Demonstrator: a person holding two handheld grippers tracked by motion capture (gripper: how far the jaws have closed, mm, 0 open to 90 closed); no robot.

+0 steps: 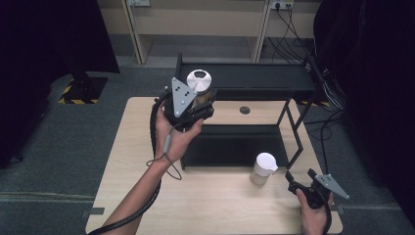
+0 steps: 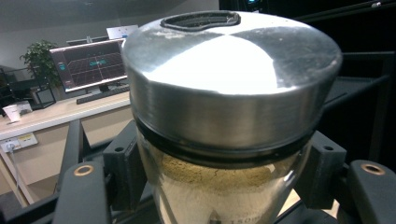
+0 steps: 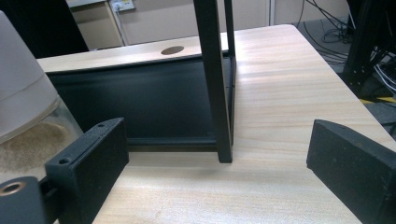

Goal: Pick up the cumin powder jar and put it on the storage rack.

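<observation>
A glass jar with a silver metal lid (image 1: 199, 81) (image 2: 229, 79), holding tan powder, hangs in the air beside the left end of the black rack's top shelf (image 1: 259, 78). My left gripper (image 1: 198, 104) (image 2: 224, 186) is shut on the jar's glass body just under the lid. A second jar with a white lid (image 1: 263, 168) (image 3: 18, 98) stands on the table in front of the rack's lower shelf (image 1: 230, 144) (image 3: 140, 98). My right gripper (image 1: 293, 182) (image 3: 217, 140) rests near the table's front right corner, just right of the white-lidded jar, open with nothing between its jaws.
The wooden table (image 1: 195, 205) has a round cable hole (image 1: 244, 110) (image 3: 172, 50) behind the rack. The rack's front right post (image 3: 215, 84) stands straight ahead of my right gripper. Cables (image 1: 328, 98) hang off the right side. Grey floor surrounds the table.
</observation>
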